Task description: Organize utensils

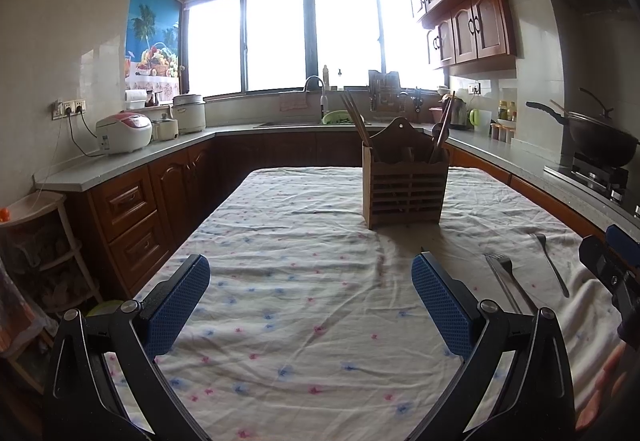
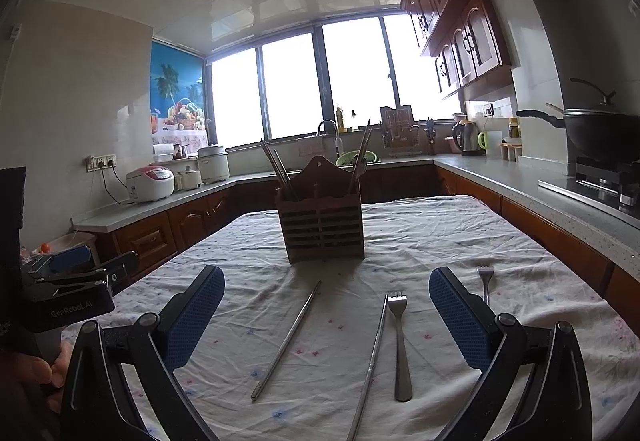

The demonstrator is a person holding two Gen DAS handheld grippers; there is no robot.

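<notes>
Forks (image 2: 400,345) and chopsticks (image 2: 286,341) on table (image 2: 520,261) before holder (image 2: 322,229); both grippers' (image 1: 310,305) (image 2: 326,315) jaws open, empty.

The table (image 2: 420,225) is covered by a thin, matt, creased cloth (image 2: 320,361) printed with small flowers, on which a slatted utensil holder (image 2: 322,229) of dull brown wood is stood. Smooth, polished metal is seen in the two chopsticks (image 2: 286,341) and two forks (image 2: 400,345), from which a soft sheen is given off. The fingers (image 2: 192,317) of the right hand-held gripper (image 2: 326,317) and of the left hand-held gripper (image 1: 312,313) are faced with blue rubbery pads of a fine, dimpled texture, mounted on black matt plastic arms joined by shiny metal rivets.
</notes>
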